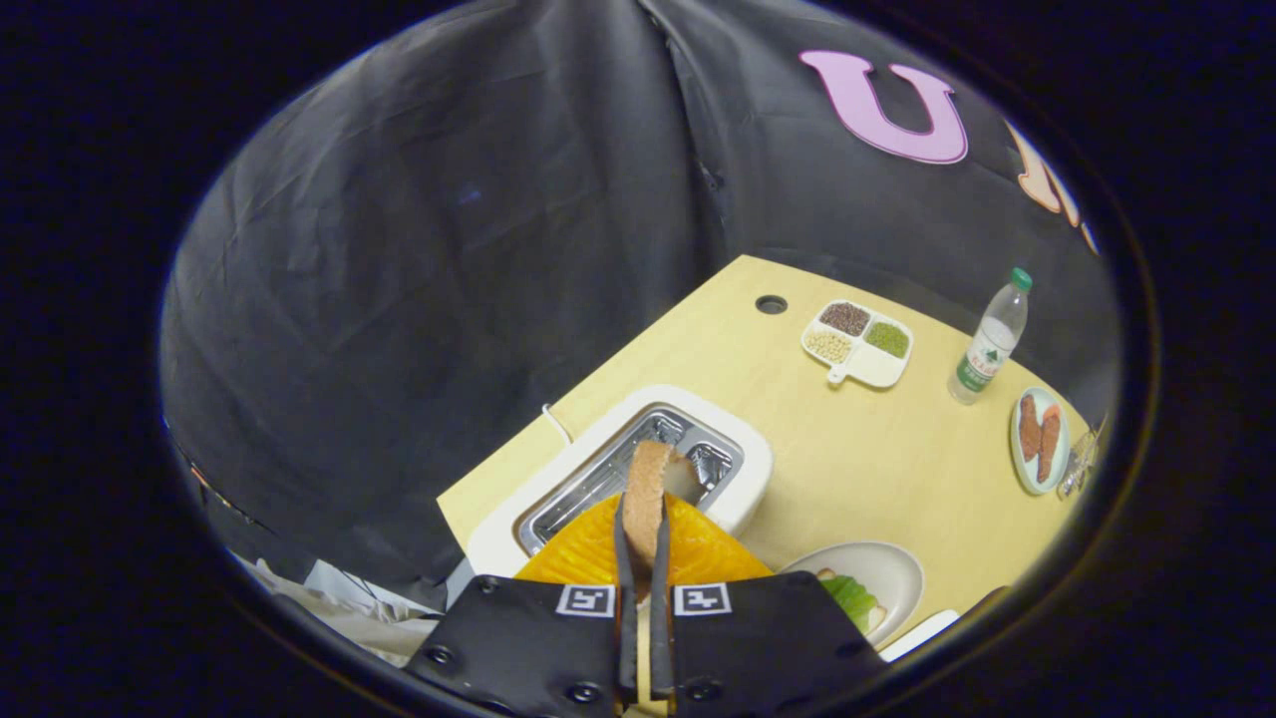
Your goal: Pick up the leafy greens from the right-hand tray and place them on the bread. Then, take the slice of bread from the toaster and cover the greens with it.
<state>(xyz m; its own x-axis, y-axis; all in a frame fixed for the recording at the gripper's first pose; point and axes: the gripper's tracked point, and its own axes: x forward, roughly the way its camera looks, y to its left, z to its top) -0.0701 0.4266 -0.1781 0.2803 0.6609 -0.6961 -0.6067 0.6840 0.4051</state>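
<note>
Tool with both fingers pressed against the flat faces of a bread slice, pinching it edge-on. The slice stands upright between the fingers and rises past their tips, its brown crust facing the camera. Directly beyond the slice lies the toaster, a pale body with two metal-lined slots seen from above; the slice is over the slots, and whether its lower edge has cleared them cannot be told. A thin white cord leaves the toaster's far left corner. Just to the right of the tool sits a plate holding the greens on a second piece of bread, of which a small part shows under the leaves. Well beyond the toaster, on the counter, rests a divided dish with three fillings of beans or grains. Farther right stand a water bottle, upright, and past it a small plate bearing two brown pieces of food. A round hole marks the counter's far edge.
</note>
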